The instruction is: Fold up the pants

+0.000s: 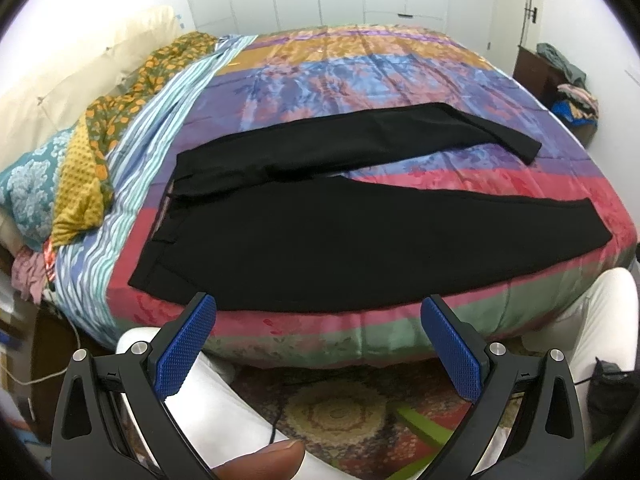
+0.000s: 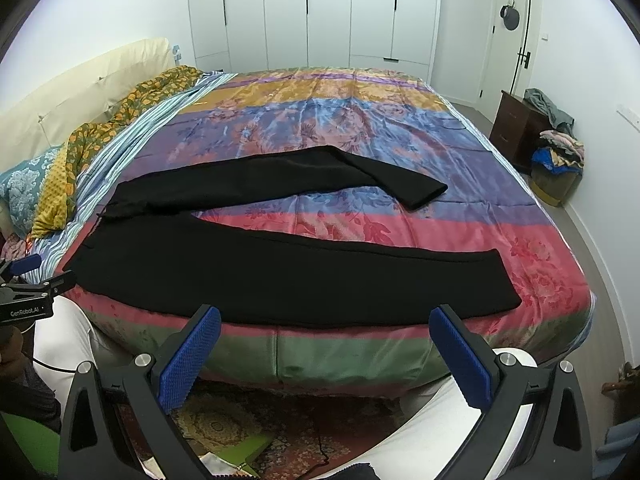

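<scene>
Black pants [image 1: 304,232] [image 2: 256,276] lie flat on the bed, waistband to the left, the two legs spread apart and running to the right. The near leg lies along the bed's front edge; the far leg angles away toward the middle. My left gripper [image 1: 318,312] hovers open just before the front edge, near the waist end, with nothing between its blue pads [image 1: 186,350]. My right gripper [image 2: 324,322] is open too, in front of the near leg, holding nothing. In the right wrist view the left gripper [image 2: 28,280] shows at the left edge.
The bed wears a shiny striped floral cover [image 1: 360,72] [image 2: 320,120]. Pillows and crumpled bedding [image 1: 92,140] pile up at the left by the cream headboard [image 2: 88,88]. A dark nightstand [image 2: 516,128] with heaped clothes stands at the right wall. White-trousered legs [image 1: 224,408] and a patterned rug [image 1: 340,412] are below.
</scene>
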The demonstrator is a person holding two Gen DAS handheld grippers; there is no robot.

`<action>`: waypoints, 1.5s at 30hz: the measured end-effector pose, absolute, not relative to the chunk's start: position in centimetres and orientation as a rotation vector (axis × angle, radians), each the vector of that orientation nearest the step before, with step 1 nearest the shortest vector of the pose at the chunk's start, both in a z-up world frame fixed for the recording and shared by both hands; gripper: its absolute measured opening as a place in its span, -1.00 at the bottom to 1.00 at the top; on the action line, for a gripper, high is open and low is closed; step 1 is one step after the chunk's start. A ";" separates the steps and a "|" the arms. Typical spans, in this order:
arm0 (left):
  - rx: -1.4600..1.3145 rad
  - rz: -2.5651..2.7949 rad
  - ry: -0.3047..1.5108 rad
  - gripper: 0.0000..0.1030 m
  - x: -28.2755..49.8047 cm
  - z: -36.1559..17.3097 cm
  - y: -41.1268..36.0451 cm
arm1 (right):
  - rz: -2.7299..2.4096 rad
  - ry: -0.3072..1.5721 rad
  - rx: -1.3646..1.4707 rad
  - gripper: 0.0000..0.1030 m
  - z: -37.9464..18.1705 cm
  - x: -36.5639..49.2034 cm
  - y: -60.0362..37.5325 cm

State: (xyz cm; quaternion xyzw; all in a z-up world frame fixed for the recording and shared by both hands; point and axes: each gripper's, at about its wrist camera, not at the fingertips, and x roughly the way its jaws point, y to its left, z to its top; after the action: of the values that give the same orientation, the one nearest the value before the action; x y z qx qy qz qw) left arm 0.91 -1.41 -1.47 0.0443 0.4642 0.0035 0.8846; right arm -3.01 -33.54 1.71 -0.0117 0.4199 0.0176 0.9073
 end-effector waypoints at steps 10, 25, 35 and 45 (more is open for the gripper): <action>0.040 -0.204 0.875 0.98 -2.5 0.1 -0.9 | 0.113 0.791 0.057 0.99 2.7 -5.1 -34.7; 0.073 -0.254 0.854 0.98 -2.4 0.1 -2.0 | 0.115 0.782 0.089 0.99 2.5 -5.6 -34.6; 0.076 -0.185 0.772 0.99 1.3 0.4 -2.8 | 0.152 0.762 0.101 0.99 1.5 -3.4 -34.4; -0.021 -0.096 0.833 0.99 7.8 -1.6 -3.0 | 0.055 0.840 -0.324 0.70 -11.0 19.7 -42.3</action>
State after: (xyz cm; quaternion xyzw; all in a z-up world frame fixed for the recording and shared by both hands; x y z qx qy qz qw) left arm 7.84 -3.04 -1.60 -0.0102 0.4046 -0.0468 0.9133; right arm 19.72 -42.35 -10.99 -0.1568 0.4060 0.0264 0.8999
